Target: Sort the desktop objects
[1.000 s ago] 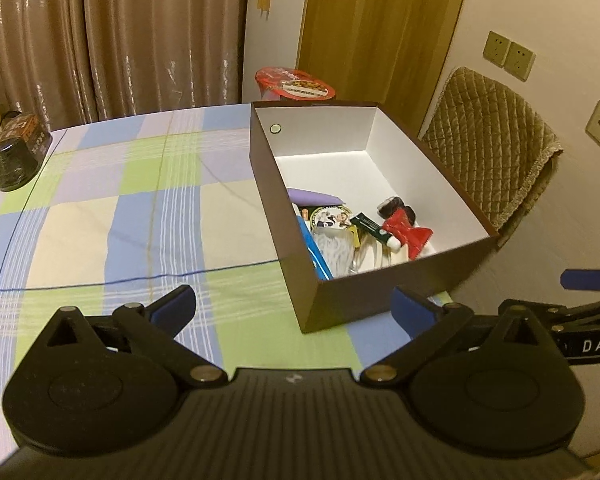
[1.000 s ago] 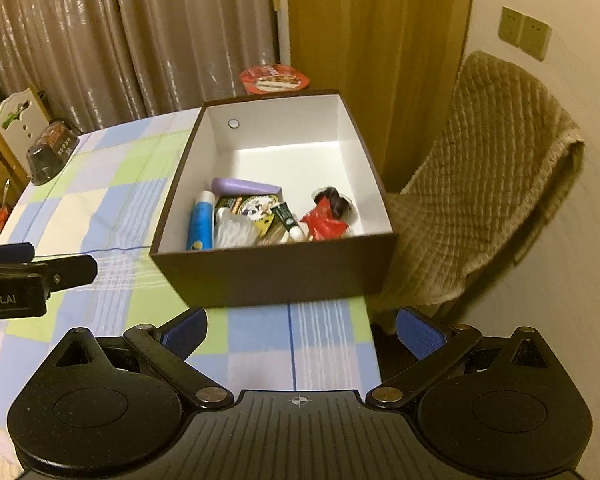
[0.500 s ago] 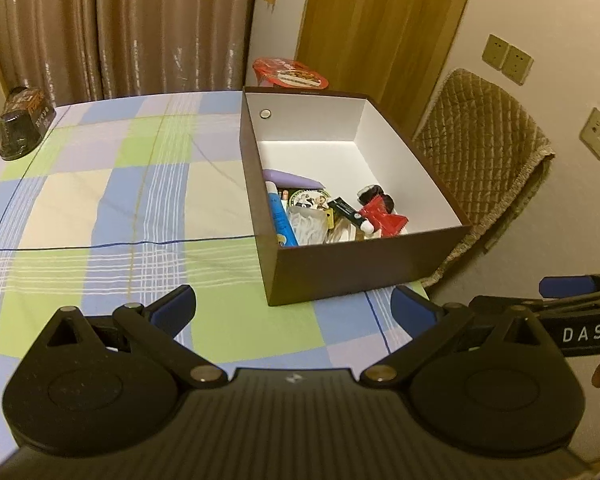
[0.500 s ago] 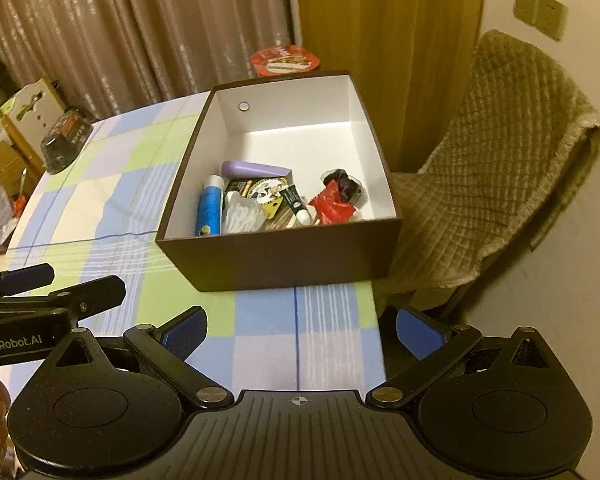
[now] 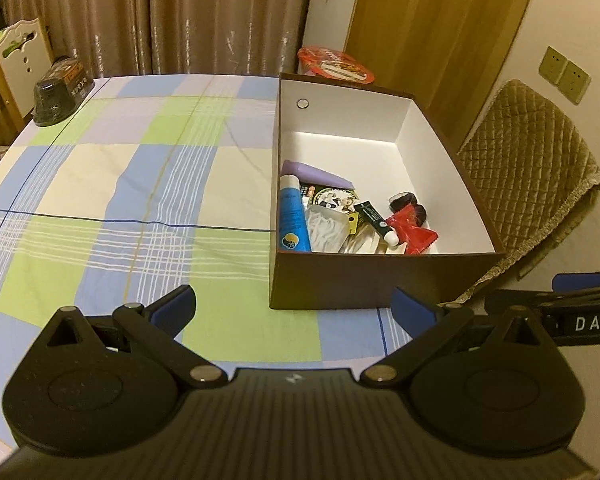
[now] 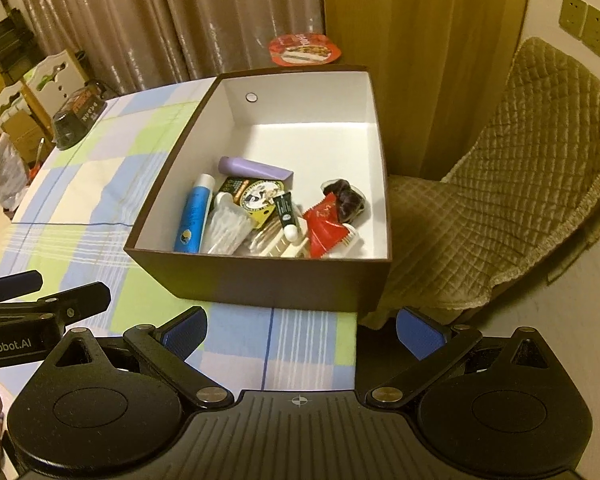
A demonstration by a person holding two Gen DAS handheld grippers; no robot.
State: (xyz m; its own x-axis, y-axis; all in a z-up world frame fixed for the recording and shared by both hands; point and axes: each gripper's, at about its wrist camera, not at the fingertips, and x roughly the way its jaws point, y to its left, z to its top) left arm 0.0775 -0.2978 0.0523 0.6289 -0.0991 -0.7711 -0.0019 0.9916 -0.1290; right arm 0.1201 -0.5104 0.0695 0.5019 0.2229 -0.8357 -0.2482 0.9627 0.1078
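A brown box (image 5: pixel 348 280) with white inside walls (image 6: pixel 260 284) stands at the table's right edge. It holds several small items: a blue tube (image 5: pixel 292 220) (image 6: pixel 192 220), a purple tube (image 5: pixel 316 174) (image 6: pixel 252 168), a red packet (image 5: pixel 414 234) (image 6: pixel 324 226), a dark green tube (image 6: pixel 286 210) and a bag of cotton swabs (image 6: pixel 226 228). My left gripper (image 5: pixel 292 308) is open and empty, above the cloth in front of the box. My right gripper (image 6: pixel 300 332) is open and empty, above the table's near right corner.
A checked tablecloth (image 5: pixel 120 200) covers the table. A dark plastic container (image 5: pixel 58 94) sits at the far left corner. A red-lidded bowl (image 5: pixel 334 66) stands behind the box. A chair with a quilted cover (image 6: pixel 500 200) is right of the table.
Both grippers have drawn back and risen away from the box, staying open. The box and its contents have not moved.
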